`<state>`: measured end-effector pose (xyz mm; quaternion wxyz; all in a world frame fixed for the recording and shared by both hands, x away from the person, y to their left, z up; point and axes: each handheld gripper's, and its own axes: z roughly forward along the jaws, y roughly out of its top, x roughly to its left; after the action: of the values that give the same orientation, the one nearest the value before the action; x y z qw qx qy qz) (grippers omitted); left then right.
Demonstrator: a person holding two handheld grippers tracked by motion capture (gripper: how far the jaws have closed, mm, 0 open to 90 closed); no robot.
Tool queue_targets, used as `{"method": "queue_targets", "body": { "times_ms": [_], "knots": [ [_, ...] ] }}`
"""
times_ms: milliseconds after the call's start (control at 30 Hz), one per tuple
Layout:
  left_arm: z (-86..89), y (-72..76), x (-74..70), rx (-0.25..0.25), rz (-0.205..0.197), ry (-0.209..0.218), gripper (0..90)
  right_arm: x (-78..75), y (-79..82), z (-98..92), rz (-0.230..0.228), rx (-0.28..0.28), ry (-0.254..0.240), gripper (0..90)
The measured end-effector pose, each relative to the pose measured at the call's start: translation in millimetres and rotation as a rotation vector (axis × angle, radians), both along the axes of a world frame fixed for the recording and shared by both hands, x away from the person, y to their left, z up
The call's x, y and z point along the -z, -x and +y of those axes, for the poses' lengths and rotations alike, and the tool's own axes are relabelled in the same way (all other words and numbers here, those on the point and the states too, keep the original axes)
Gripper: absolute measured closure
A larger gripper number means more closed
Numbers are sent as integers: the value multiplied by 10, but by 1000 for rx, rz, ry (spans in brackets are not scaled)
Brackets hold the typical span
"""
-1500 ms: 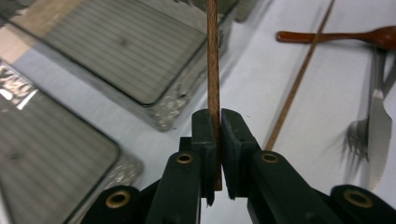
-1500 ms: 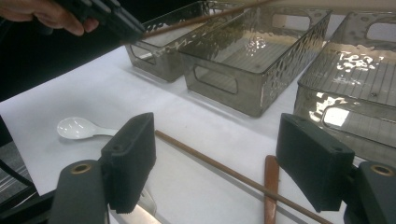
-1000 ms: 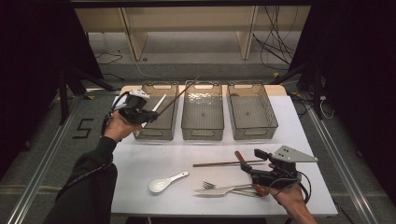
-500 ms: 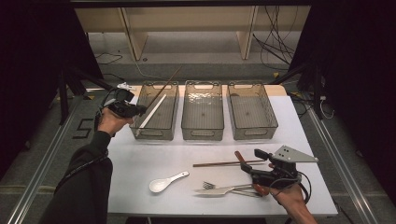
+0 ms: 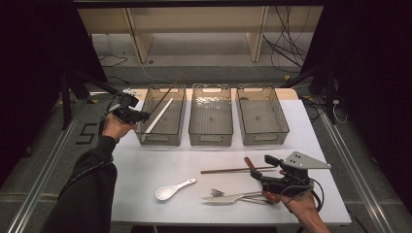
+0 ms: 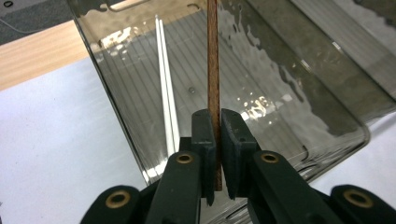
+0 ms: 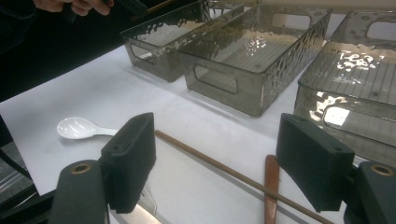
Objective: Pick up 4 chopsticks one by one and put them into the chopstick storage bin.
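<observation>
The left gripper [image 6: 215, 135] has its jaws clamped on a brown chopstick [image 6: 213, 60], which rises from them over the left bin [image 5: 163, 138]; a pair of white chopsticks [image 6: 166, 88] lies inside that bin. The right gripper [image 7: 215, 163] rests low over the tabletop [image 5: 145, 165] with its jaws wide apart and nothing between the pads, a second brown chopstick [image 7: 224, 170] lying under them. Nearby lie a white spoon [image 5: 172, 190], a fork [image 5: 231, 195] and a wooden-handled utensil [image 7: 270, 186].
</observation>
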<state>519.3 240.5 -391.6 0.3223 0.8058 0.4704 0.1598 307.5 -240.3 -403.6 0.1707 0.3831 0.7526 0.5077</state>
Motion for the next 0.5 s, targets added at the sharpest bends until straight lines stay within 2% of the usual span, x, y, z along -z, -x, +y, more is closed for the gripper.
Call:
{"method": "queue_targets", "body": {
  "times_ms": [300, 367, 500],
  "knots": [
    [0, -21, 101, -10, 31, -24, 832, 2, -3, -2, -2, 0, -2, 294],
    [-4, -18, 105, -12, 39, -18, 819, 1, -3, -2, 0, 1, -3, 293],
    [-76, 22, 76, 9, 39, -19, 681, 3, -3, 1, 0, -1, 0, 294]
  ]
}}
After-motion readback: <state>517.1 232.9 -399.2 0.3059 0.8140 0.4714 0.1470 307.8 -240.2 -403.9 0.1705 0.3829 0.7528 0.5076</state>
